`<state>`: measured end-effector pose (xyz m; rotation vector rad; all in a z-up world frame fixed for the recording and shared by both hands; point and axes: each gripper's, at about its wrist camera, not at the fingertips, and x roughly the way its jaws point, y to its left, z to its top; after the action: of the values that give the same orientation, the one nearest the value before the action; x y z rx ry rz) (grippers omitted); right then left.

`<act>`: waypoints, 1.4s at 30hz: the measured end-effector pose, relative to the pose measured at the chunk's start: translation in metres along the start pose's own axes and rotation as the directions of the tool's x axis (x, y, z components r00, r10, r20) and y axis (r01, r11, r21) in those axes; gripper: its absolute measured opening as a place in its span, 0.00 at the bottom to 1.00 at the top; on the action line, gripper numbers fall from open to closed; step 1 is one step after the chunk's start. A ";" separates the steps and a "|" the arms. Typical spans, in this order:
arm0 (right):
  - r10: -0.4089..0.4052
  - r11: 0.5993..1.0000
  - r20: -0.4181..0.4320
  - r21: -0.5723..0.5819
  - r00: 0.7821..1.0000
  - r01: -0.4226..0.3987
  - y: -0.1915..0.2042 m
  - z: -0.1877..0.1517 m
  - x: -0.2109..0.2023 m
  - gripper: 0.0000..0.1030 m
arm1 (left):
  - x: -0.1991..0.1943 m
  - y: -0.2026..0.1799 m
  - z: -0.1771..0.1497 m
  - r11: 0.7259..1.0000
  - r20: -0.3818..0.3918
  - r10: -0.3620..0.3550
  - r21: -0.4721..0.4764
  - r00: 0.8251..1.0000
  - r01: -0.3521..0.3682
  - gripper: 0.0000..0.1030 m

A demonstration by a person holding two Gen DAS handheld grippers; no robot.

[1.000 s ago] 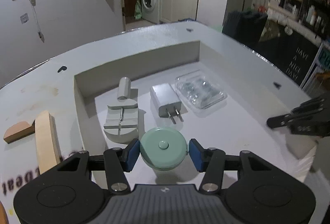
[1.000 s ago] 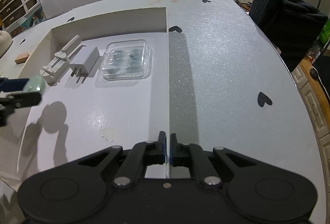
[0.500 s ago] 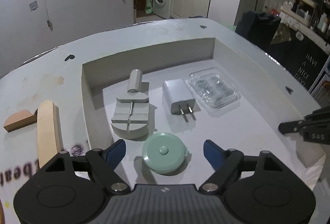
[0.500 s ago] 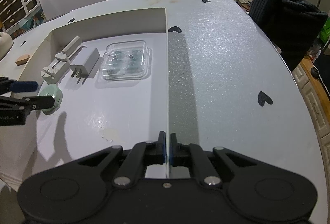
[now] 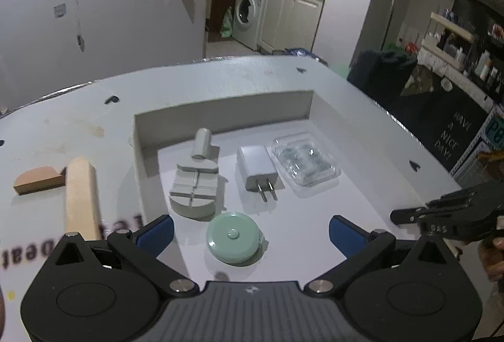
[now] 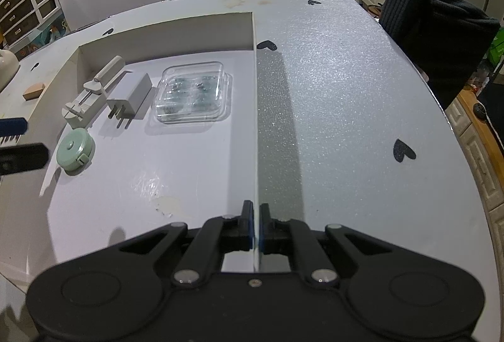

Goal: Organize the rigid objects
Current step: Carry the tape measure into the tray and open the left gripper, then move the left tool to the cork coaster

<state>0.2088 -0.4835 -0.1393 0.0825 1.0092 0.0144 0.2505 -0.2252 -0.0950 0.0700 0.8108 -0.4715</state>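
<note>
Spreading wide, the left claw (image 5: 251, 231) holds nothing above the green tape measure (image 5: 233, 237); the right claw (image 6: 255, 223) pinches the tray wall (image 6: 255, 121).

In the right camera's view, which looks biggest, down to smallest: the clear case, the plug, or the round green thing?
1. Clear case
2. and 3. Plug and round green thing look about alike, and the green one lies nearer the camera, so I won't rank them.

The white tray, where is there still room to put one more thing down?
The tray floor is bare from the green round case across to the right wall, nearer than the clear plastic box. The far left is crowded: grey tool, charger plug and box sit close together.
</note>
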 end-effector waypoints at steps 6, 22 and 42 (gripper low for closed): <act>0.000 1.000 0.000 0.001 1.000 0.000 0.000 0.000 0.000 0.04 | -0.032 0.021 0.001 0.997 0.063 0.052 -0.056 0.997 -0.048 1.00; -0.005 1.000 0.009 0.002 1.000 0.005 0.000 -0.001 -0.001 0.05 | -0.077 0.132 -0.038 0.886 0.053 0.382 -0.306 0.923 -0.349 1.00; -0.015 1.000 0.010 0.022 1.000 0.014 0.001 -0.002 -0.001 0.05 | -0.069 0.214 -0.119 0.783 -0.116 0.507 -0.351 0.854 -0.513 1.00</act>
<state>0.2063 -0.4827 -0.1391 0.0950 0.9997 -0.0102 0.2208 0.0206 -0.1532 -0.0593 0.8454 0.2064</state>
